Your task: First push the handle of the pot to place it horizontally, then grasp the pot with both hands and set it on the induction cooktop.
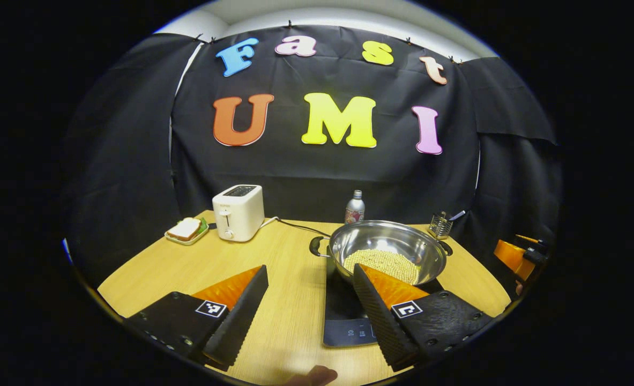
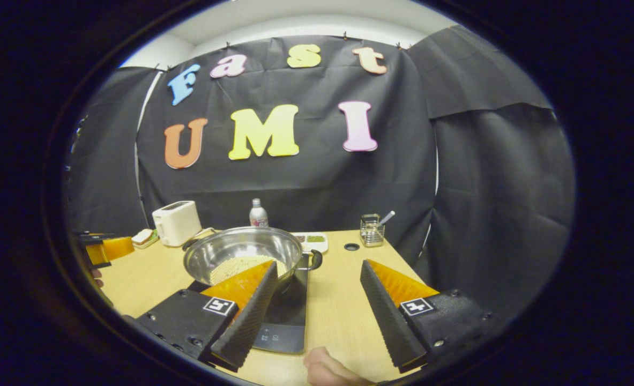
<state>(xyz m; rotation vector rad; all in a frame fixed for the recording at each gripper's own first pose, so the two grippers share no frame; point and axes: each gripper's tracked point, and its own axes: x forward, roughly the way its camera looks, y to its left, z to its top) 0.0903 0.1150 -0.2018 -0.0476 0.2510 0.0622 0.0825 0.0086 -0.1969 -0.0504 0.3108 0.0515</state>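
A steel pot [image 1: 386, 244] holding pale yellow grains sits on the black induction cooktop [image 1: 343, 316], its two black side handles pointing left and right. My left gripper [image 1: 310, 269] is open, held back from the pot's left handle [image 1: 317, 245], nothing between its fingers. In the right gripper view the pot [image 2: 241, 247] rests on the cooktop [image 2: 287, 316], and my right gripper [image 2: 319, 264] is open just short of the pot's right handle [image 2: 314, 260], with nothing held. Each gripper's orange body also appears at the edge of the other's view.
A white toaster [image 1: 238, 213] and a sandwich on a plate [image 1: 187, 230] stand at the back left. A bottle [image 1: 355, 208] is behind the pot, with a wire utensil holder [image 1: 441, 225] to its right. A small tray [image 2: 311, 239] lies behind the pot.
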